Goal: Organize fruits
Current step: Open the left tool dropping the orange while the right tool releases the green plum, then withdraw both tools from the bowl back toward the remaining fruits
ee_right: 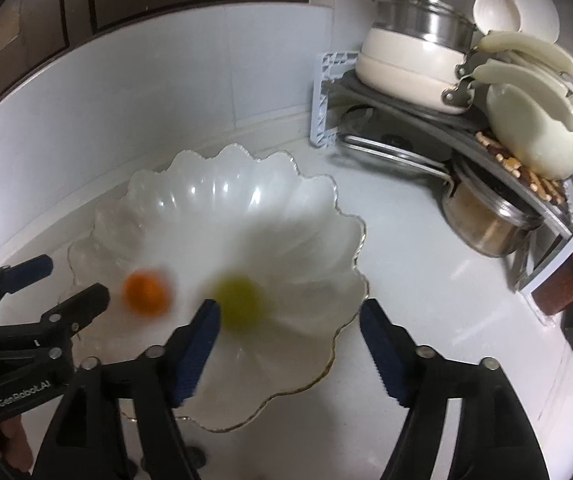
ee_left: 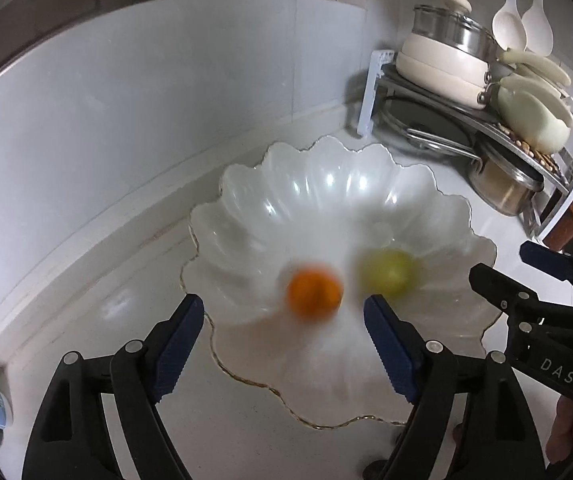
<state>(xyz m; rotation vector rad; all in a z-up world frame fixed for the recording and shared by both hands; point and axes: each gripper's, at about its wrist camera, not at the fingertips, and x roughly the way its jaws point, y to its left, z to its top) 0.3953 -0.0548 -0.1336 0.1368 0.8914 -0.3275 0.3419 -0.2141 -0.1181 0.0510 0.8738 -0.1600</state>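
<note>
A: Where are we in sorting the fruit?

B: Both pieces look just let go. The left claw (ee_left: 284, 308) hangs released over the scalloped glass bowl (ee_left: 366, 184), and the orange (ee_left: 314, 294) is a blur between its jaws but apart from the pads, inside the bowl.

A: And to its right?

B: The yellow-green fruit (ee_right: 240, 300), maybe a lemon, is blurred too, just beside the orange in the bowl. The right claw (ee_right: 290, 316) is also released, nothing in it.

A: So the drop-off step is ending?

B: I'd judge so. Next, both claws should lift clear of the rim and look for more fruit; none shows on the white surface (ee_right: 426, 280) here.
</note>
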